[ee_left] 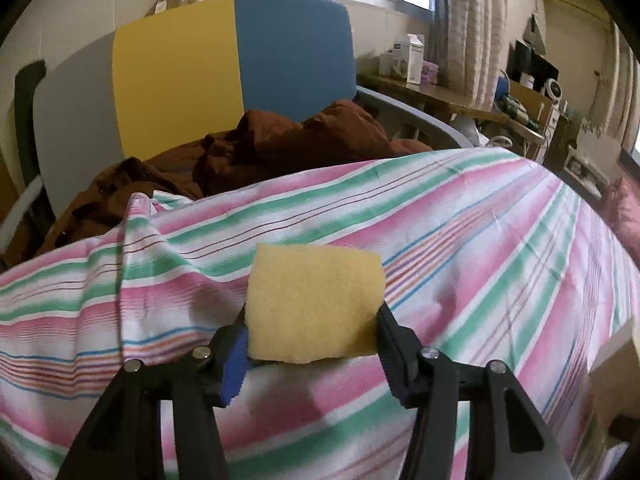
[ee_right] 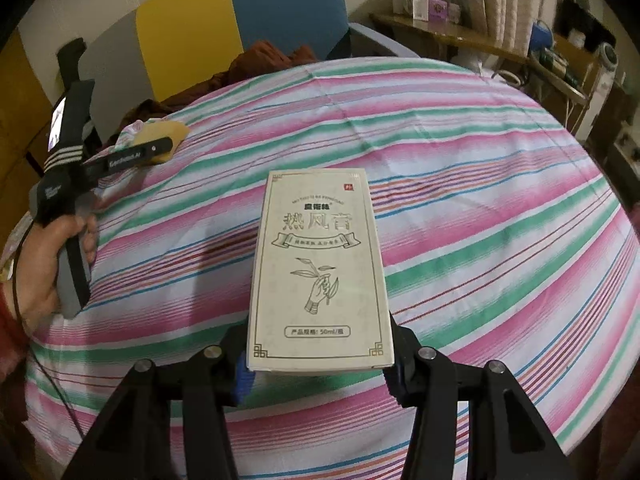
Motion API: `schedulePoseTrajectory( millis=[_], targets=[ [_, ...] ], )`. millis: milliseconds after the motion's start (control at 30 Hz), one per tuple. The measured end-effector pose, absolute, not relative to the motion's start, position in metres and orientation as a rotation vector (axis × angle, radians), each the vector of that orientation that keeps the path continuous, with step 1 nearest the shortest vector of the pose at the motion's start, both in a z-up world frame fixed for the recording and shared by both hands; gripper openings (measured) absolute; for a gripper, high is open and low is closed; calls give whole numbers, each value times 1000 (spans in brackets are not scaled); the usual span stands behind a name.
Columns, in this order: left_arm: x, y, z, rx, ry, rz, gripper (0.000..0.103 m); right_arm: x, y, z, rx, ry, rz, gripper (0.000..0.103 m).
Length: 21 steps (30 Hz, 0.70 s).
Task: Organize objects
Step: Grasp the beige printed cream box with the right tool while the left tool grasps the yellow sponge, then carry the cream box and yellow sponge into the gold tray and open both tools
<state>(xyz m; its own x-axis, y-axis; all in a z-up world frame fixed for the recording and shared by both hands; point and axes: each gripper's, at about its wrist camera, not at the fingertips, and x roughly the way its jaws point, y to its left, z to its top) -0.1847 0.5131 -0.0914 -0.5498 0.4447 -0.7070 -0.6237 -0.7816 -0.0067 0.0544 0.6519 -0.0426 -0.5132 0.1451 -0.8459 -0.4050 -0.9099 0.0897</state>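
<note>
A yellow sponge [ee_left: 316, 300] sits between the fingers of my left gripper [ee_left: 312, 311], and both pads press against its sides, so the gripper is shut on it. It hovers just over the striped tablecloth [ee_left: 480, 240]. In the right wrist view the same gripper [ee_right: 160, 146] shows at the table's left edge with the sponge [ee_right: 170, 130] at its tip, held by a person's hand [ee_right: 44, 264]. My right gripper [ee_right: 316, 328] is shut on the near end of a pale printed carton [ee_right: 320, 272], which points away over the cloth [ee_right: 500, 200].
A crumpled brown cloth [ee_left: 280, 140] lies on a chair with a grey, yellow and blue back [ee_left: 172, 80] behind the table. A cluttered wooden shelf with boxes [ee_left: 408, 60] runs along the far right wall under curtains.
</note>
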Motion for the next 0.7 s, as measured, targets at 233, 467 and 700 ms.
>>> schedulePoseTrajectory(
  millis=[233, 467, 700],
  targets=[
    [-144, 493, -79, -824, 344, 2346, 54, 55, 652, -37, -1301, 380, 2469, 52],
    [-104, 474, -66, -722, 343, 2343, 54, 55, 651, -33, -1275, 360, 2482, 52],
    [-71, 442, -52, -753, 218, 2290, 54, 56, 641, -27, -1242, 286, 2508, 52]
  ],
)
